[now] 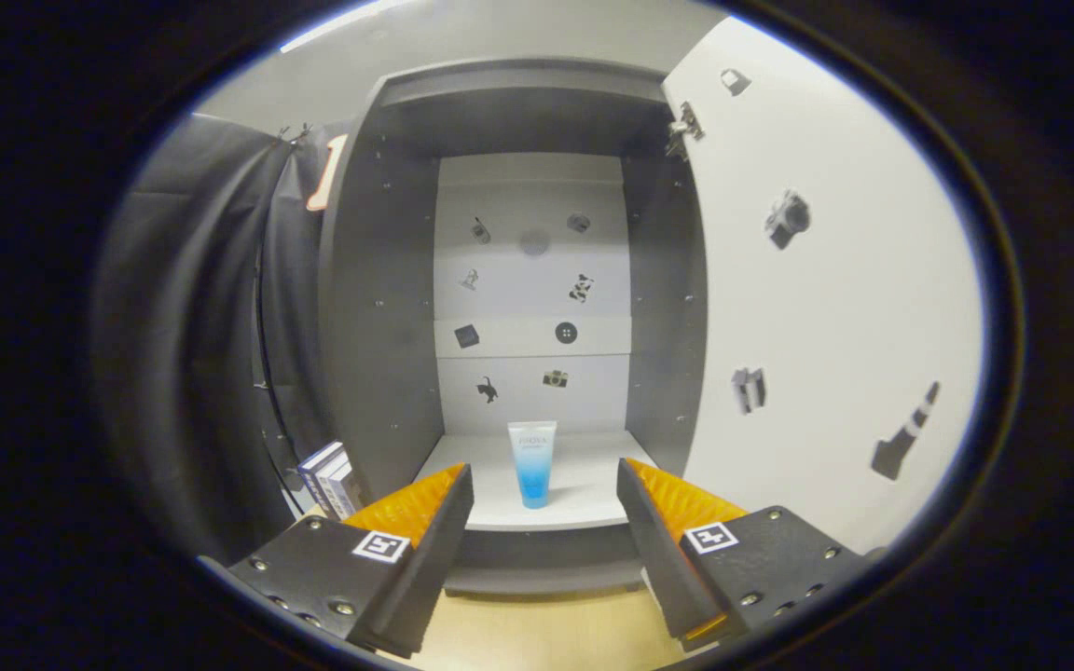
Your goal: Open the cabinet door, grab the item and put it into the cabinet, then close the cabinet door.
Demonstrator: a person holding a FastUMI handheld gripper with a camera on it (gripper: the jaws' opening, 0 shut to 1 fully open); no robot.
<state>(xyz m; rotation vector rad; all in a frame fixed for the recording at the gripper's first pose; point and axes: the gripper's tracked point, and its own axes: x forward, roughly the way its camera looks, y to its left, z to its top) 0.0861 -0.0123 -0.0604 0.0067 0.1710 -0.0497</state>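
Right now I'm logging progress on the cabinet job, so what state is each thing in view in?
Cabinet door: swung wide open to the right.
Cabinet: open, inside exposed.
Blue-and-white tube: standing upright on the cabinet shelf, beyond the fingers, untouched.
Gripper: open, fingers spread apart, holding nothing.
Books: standing upright left of the cabinet.

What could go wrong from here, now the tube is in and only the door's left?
The open gripper has spread fingers with nothing between them. The blue-and-white plastic tube stands upright near the front edge of the white cabinet shelf; a jolt may topple it. The white cabinet door is swung wide, so reaching it could clip the grey cabinet side wall.
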